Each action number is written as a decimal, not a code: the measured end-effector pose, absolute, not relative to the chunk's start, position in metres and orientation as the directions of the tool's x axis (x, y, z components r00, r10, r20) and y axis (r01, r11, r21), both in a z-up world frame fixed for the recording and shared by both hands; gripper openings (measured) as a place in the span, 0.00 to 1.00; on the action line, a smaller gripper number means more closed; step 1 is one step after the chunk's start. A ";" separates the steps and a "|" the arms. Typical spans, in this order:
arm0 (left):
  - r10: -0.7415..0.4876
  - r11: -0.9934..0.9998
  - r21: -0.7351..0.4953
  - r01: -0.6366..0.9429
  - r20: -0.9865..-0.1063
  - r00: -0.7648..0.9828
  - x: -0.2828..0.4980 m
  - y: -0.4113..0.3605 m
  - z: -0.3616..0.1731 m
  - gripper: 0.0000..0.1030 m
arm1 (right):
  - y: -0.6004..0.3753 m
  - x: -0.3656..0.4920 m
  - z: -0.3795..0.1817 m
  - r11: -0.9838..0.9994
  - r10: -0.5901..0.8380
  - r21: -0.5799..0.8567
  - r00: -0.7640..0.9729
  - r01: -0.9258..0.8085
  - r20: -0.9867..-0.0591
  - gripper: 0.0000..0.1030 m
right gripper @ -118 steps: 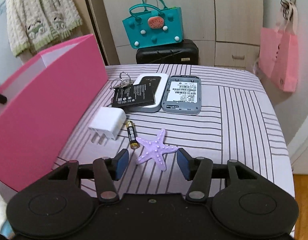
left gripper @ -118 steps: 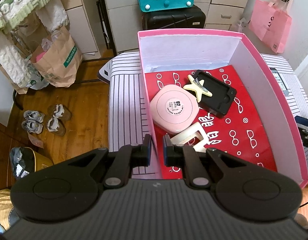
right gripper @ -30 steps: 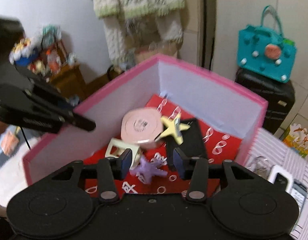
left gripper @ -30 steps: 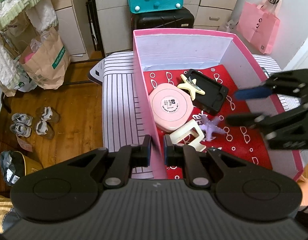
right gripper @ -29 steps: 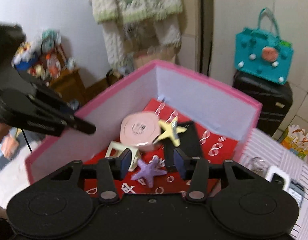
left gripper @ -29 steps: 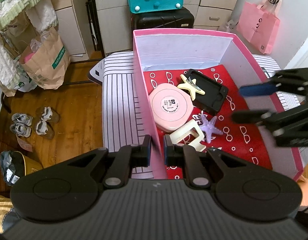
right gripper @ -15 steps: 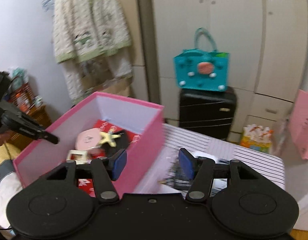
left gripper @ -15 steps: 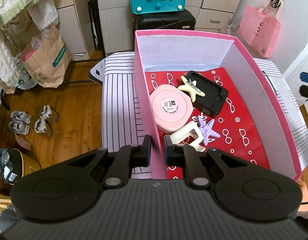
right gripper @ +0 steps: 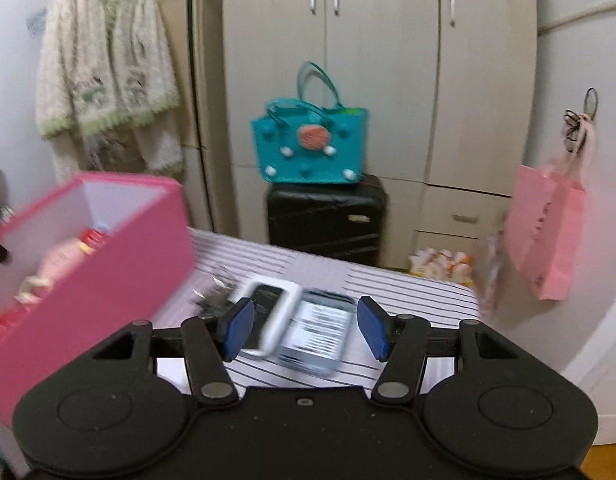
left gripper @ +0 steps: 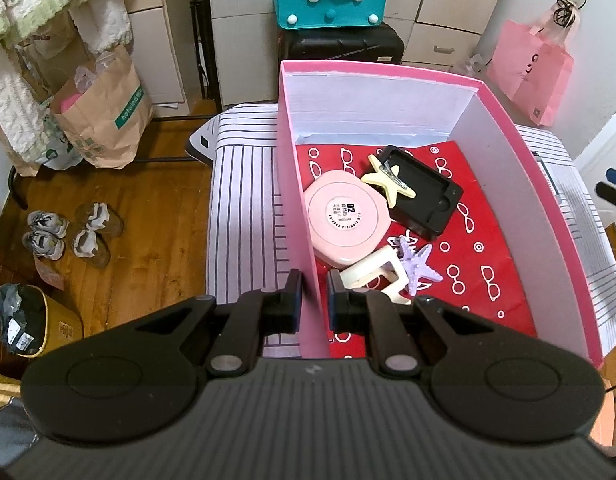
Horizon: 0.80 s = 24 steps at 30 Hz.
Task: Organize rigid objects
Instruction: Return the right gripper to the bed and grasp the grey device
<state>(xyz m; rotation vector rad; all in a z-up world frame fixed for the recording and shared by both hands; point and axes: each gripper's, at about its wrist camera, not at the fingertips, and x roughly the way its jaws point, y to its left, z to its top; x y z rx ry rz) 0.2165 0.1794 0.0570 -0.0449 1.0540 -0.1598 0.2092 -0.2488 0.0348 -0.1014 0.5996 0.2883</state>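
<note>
My left gripper (left gripper: 314, 296) is shut on the left wall of the pink box (left gripper: 295, 208). Inside the box lie a pink round case (left gripper: 344, 216), a yellow star clip (left gripper: 390, 178) on a black tray (left gripper: 426, 196), a cream clip (left gripper: 374, 276) and the purple starfish (left gripper: 420, 266). My right gripper (right gripper: 303, 330) is open and empty, above the striped table (right gripper: 408, 292) to the right of the box (right gripper: 107, 256). Below it lie a white device (right gripper: 271, 316) and a grey device (right gripper: 320, 330), blurred.
A key bunch (right gripper: 211, 292) lies by the box's outer wall. Behind the table stand a black suitcase (right gripper: 328, 216) with a teal bag (right gripper: 312, 148). A pink bag (right gripper: 548, 224) hangs at the right. Shoes (left gripper: 67, 232) and paper bags (left gripper: 103, 116) sit on the floor at the left.
My right gripper let go of the purple starfish inside the box, then swung out to the right over the table, still open. My left gripper kept its hold on the box wall.
</note>
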 end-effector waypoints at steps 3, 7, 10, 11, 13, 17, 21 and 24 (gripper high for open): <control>-0.148 0.988 -0.113 0.101 -0.863 0.483 0.217 0.179 0.057 0.11 | -0.247 0.216 0.015 0.949 0.202 -0.079 0.778 -0.306 -0.594 0.62; -0.141 0.990 -0.111 0.090 -0.863 0.484 0.217 0.178 0.057 0.11 | -0.240 0.227 -0.009 0.938 0.200 -0.093 0.742 -0.333 -0.640 0.65; -0.139 0.990 -0.113 0.083 -0.865 0.483 0.217 0.178 0.057 0.11 | -0.236 0.233 -0.022 0.934 0.204 -0.090 0.723 -0.345 -0.660 0.68; -0.137 0.990 -0.112 0.081 -0.865 0.482 0.217 0.178 0.057 0.11 | -0.236 0.235 -0.025 0.934 0.209 -0.082 0.718 -0.347 -0.664 0.68; -0.134 0.991 -0.109 0.080 -0.866 0.482 0.217 0.177 0.057 0.11 | -0.236 0.237 -0.029 0.934 0.223 -0.064 0.712 -0.352 -0.666 0.69; -0.128 0.992 -0.104 0.076 -0.868 0.479 0.217 0.176 0.057 0.11 | -0.235 0.245 -0.034 0.935 0.229 -0.052 0.706 -0.352 -0.670 0.72; -0.126 0.992 -0.104 0.074 -0.869 0.478 0.217 0.176 0.058 0.11 | -0.238 0.252 -0.038 0.938 0.229 -0.042 0.707 -0.344 -0.669 0.76; -0.128 0.992 -0.105 0.074 -0.869 0.477 0.217 0.176 0.058 0.11 | -0.242 0.252 -0.039 0.936 0.251 -0.016 0.702 -0.351 -0.666 0.62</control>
